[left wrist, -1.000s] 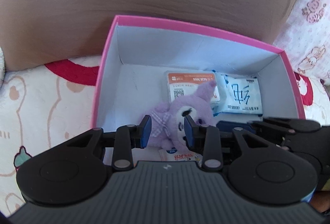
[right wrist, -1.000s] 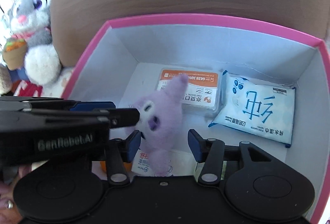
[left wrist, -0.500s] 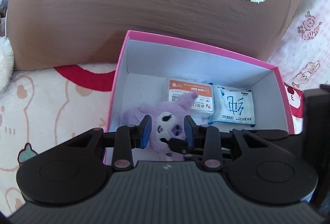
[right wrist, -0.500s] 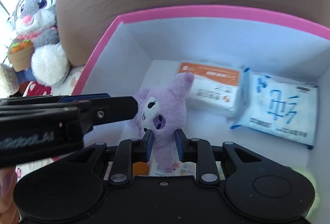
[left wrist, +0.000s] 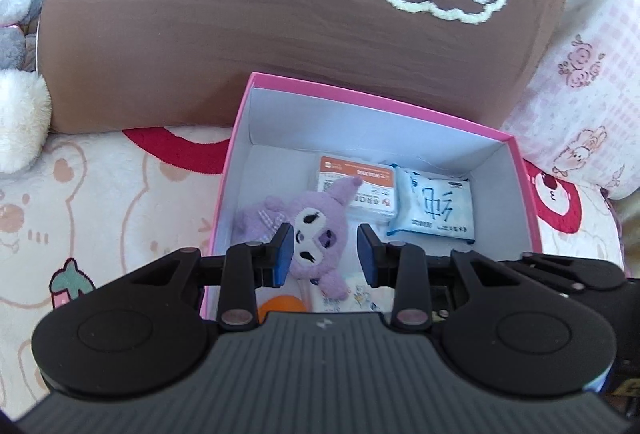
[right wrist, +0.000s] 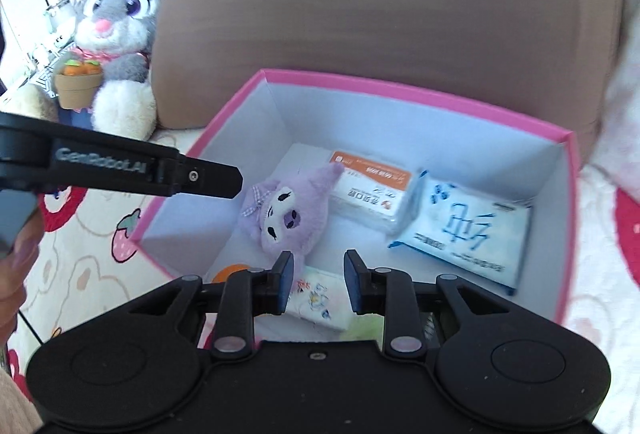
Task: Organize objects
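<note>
A purple plush (left wrist: 316, 222) (right wrist: 288, 210) lies on its back on the floor of the pink box (left wrist: 360, 94) (right wrist: 400, 84), near its left wall. My left gripper (left wrist: 326, 254) hovers above it, open, with its pads clear of the toy; from the right wrist view one of its fingers (right wrist: 216, 182) reaches over the box's left rim. My right gripper (right wrist: 318, 280) hangs just in front of the plush, its jaws opening with nothing between them. An orange-topped pack (right wrist: 372, 190) and a blue wipes pack (right wrist: 468, 230) lie at the back of the box.
A small tissue pack (right wrist: 320, 302) and an orange ball (right wrist: 232, 272) sit at the box's near end. A big brown cushion (left wrist: 240, 14) stands behind the box, with a grey rabbit plush (right wrist: 116, 18) at its left. A patterned blanket (left wrist: 80, 194) lies under everything.
The right gripper shut on the plush half a second ago, then let go and drew back. The plush now lies flat in the box. Both grippers have risen away from the box.
</note>
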A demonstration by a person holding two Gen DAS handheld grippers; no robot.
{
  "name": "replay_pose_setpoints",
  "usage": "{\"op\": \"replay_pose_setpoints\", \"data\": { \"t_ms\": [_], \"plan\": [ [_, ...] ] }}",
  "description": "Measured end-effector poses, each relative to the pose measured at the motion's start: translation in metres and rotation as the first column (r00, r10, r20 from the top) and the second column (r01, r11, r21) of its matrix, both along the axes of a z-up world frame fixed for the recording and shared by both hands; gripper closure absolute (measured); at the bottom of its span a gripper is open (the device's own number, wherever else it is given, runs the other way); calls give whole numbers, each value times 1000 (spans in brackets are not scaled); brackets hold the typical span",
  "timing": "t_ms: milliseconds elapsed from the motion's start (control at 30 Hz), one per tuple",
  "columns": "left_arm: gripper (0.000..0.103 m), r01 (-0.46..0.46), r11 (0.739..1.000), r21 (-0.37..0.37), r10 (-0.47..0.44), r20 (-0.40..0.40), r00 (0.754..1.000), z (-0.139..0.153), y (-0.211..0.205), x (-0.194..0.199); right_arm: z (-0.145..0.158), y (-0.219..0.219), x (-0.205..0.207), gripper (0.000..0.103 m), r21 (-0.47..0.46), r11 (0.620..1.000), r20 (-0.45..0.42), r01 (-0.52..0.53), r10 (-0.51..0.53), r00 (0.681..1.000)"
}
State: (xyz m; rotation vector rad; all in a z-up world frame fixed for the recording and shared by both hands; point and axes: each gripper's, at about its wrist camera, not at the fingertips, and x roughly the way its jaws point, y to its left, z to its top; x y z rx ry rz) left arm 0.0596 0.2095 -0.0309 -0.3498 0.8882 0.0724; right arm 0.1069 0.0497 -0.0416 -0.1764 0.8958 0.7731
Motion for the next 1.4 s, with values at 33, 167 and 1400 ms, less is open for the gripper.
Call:
{"op": "replay_pose_setpoints", "data": {
  "t_ms": [33, 167, 1400],
  "plan": [
    [69, 2, 1000, 3, -2, 1, 1000, 2, -3, -3, 5, -8, -4, 70, 3, 1000, 10, -1, 1, 1000],
    [69, 10, 1000, 28, -11, 4, 1000, 14, -14, -17, 22, -25, -21, 68, 10, 1000, 43, 3, -3, 999],
    [65, 122, 985, 125, -123, -1, 992, 71, -167, -111, 81, -184, -118, 30, 57, 970, 101, 236, -241, 965]
  ]
}}
